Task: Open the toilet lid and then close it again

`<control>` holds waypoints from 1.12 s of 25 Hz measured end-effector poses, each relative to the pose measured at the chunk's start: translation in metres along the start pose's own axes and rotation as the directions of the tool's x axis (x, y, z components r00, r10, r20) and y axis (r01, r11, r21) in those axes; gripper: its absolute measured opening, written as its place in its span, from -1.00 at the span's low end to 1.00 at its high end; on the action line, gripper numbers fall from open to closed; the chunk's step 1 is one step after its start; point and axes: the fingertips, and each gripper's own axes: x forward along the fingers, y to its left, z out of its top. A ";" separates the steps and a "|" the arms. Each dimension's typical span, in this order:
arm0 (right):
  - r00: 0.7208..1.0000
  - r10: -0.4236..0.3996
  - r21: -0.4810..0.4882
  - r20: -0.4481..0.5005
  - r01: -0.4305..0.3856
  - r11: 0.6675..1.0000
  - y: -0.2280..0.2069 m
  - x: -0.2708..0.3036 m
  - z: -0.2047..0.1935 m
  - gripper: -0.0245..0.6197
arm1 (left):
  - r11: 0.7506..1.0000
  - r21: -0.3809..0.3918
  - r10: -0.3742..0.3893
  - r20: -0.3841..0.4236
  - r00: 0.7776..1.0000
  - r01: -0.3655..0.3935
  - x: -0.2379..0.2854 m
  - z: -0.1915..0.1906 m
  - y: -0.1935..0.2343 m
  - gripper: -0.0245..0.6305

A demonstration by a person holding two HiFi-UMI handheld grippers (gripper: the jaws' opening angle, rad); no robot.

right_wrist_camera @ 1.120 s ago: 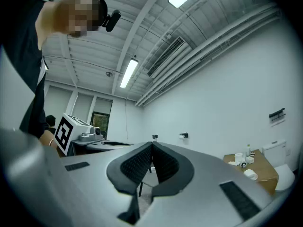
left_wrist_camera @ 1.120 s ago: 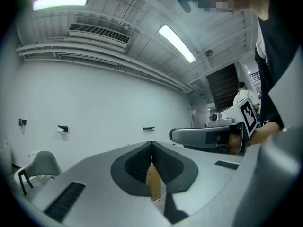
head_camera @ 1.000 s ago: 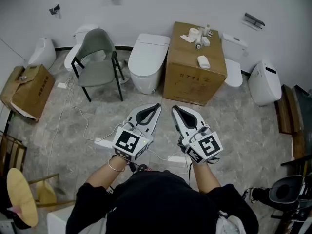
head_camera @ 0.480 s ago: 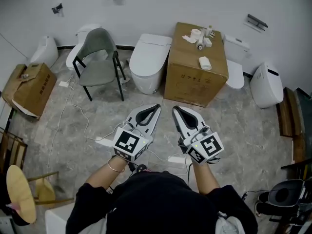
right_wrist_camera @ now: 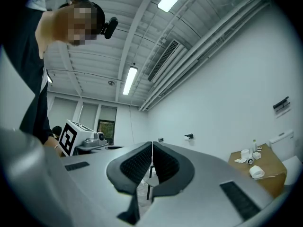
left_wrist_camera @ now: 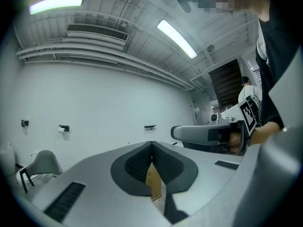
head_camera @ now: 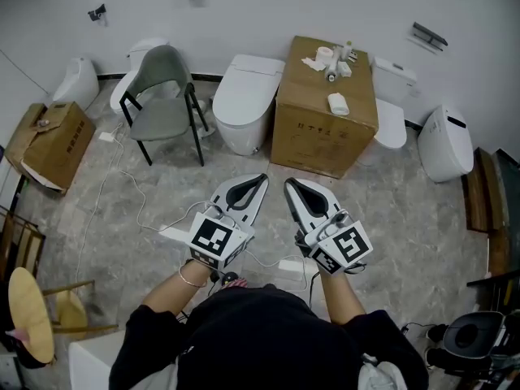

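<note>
Closed, empty claws well short of the toilet lid (head_camera: 248,94)
Bring the left gripper (head_camera: 258,179) and right gripper (head_camera: 291,184) closer, then hook under its front edge.

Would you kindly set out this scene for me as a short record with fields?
toilet: white, against the wall, between the grey chair and the cardboard box
toilet lid: down
left gripper: jaws together, holding nothing, over the floor short of the toilet
right gripper: jaws together, holding nothing, beside the left one
box top: paper roll and small white items
task stage: not begun, neither gripper touches the lid
</note>
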 end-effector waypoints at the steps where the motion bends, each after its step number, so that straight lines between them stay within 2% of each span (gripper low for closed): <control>1: 1.000 0.005 0.000 -0.002 -0.005 1.000 0.000 -0.003 -0.001 -0.86 | 1.000 0.003 0.001 -0.002 1.000 -0.001 0.000 -0.001 -0.004 -0.92; 15: 0.998 0.057 0.018 -0.008 -0.057 0.998 -0.003 -0.010 -0.007 -0.86 | 0.998 0.011 0.070 -0.001 0.998 -0.070 -0.001 -0.002 -0.006 -0.92; 28: 1.000 0.021 0.015 -0.014 -0.021 1.000 -0.033 0.010 -0.007 -0.86 | 1.000 0.005 0.024 0.018 1.000 -0.024 0.030 0.001 0.014 -0.92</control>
